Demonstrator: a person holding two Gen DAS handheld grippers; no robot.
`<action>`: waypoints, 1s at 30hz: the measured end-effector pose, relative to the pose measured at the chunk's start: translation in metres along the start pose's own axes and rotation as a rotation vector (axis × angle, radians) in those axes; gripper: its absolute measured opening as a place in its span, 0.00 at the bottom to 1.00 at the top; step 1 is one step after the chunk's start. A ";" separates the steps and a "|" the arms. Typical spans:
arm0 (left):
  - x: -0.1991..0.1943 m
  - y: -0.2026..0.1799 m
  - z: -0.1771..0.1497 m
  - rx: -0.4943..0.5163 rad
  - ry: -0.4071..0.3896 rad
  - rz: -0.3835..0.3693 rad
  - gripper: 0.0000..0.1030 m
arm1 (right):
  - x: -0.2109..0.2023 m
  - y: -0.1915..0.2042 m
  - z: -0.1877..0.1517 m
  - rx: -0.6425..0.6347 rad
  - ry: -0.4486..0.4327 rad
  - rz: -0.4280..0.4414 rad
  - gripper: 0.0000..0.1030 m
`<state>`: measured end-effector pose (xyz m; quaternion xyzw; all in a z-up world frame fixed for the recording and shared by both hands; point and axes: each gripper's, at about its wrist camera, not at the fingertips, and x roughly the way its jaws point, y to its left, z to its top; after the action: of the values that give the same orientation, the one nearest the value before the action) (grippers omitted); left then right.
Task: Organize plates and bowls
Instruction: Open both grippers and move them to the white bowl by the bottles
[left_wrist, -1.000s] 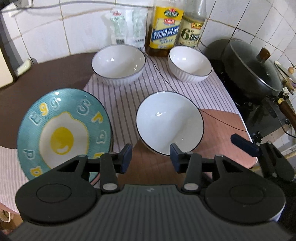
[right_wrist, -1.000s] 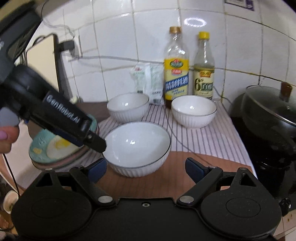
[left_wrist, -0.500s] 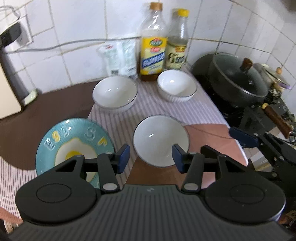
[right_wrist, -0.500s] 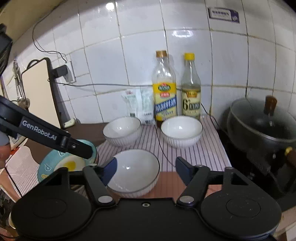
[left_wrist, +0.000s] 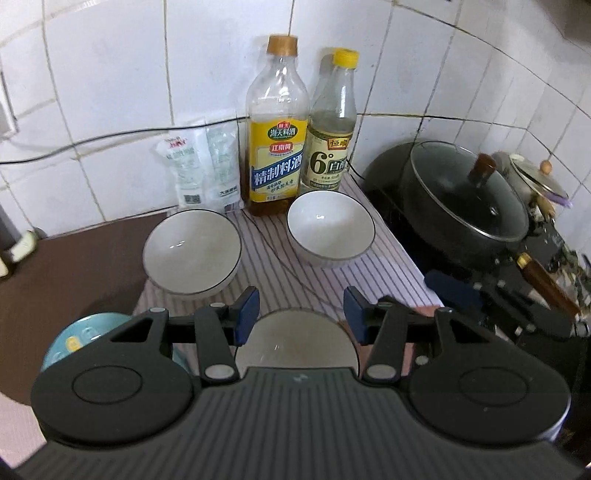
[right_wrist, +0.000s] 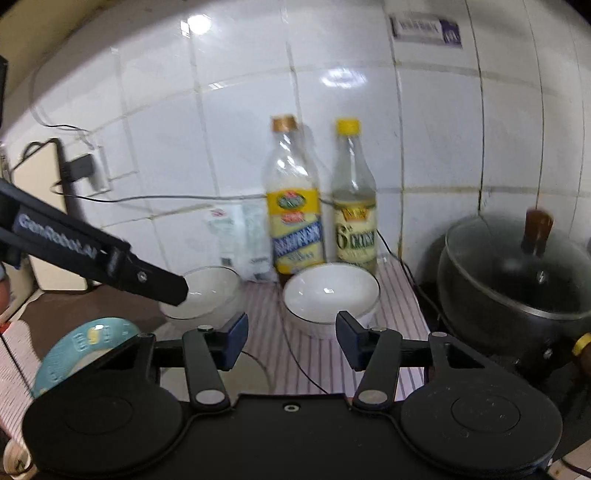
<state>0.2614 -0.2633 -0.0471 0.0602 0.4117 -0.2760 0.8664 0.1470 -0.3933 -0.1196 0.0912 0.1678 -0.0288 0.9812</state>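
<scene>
Three white bowls stand on a striped cloth (left_wrist: 373, 269): one at the back left (left_wrist: 192, 251), one at the back right (left_wrist: 330, 227), and a near one (left_wrist: 295, 339) just below my left gripper (left_wrist: 301, 317), which is open and empty above it. A teal egg plate (left_wrist: 79, 338) lies at the left, half hidden by the gripper body. My right gripper (right_wrist: 291, 339) is open and empty, raised in front of the back right bowl (right_wrist: 330, 293). The plate (right_wrist: 81, 347) and the left gripper's arm (right_wrist: 96, 254) show at the left of the right wrist view.
Two sauce bottles (left_wrist: 277, 147) (left_wrist: 332, 140) and white packets (left_wrist: 201, 166) stand against the tiled wall. A black lidded pot (left_wrist: 465, 199) sits on the stove at right. A thin cable (left_wrist: 280, 251) runs over the cloth. Brown counter (left_wrist: 74, 258) lies at left.
Both grippers have risen and pulled back from the near bowl, so the bowls look smaller and lower. The right gripper's fingers have narrowed somewhat. Both stay empty.
</scene>
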 end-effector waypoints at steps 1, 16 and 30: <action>0.008 0.001 0.002 -0.011 0.001 0.000 0.48 | 0.008 -0.003 -0.001 0.010 0.005 -0.007 0.56; 0.125 0.007 0.027 -0.051 -0.028 0.022 0.48 | 0.107 -0.039 0.011 0.048 0.072 -0.170 0.47; 0.169 0.014 0.034 -0.117 0.079 -0.032 0.29 | 0.150 -0.054 0.015 0.147 0.164 -0.221 0.20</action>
<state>0.3778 -0.3354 -0.1533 0.0137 0.4619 -0.2628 0.8470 0.2883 -0.4531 -0.1653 0.1457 0.2539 -0.1414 0.9457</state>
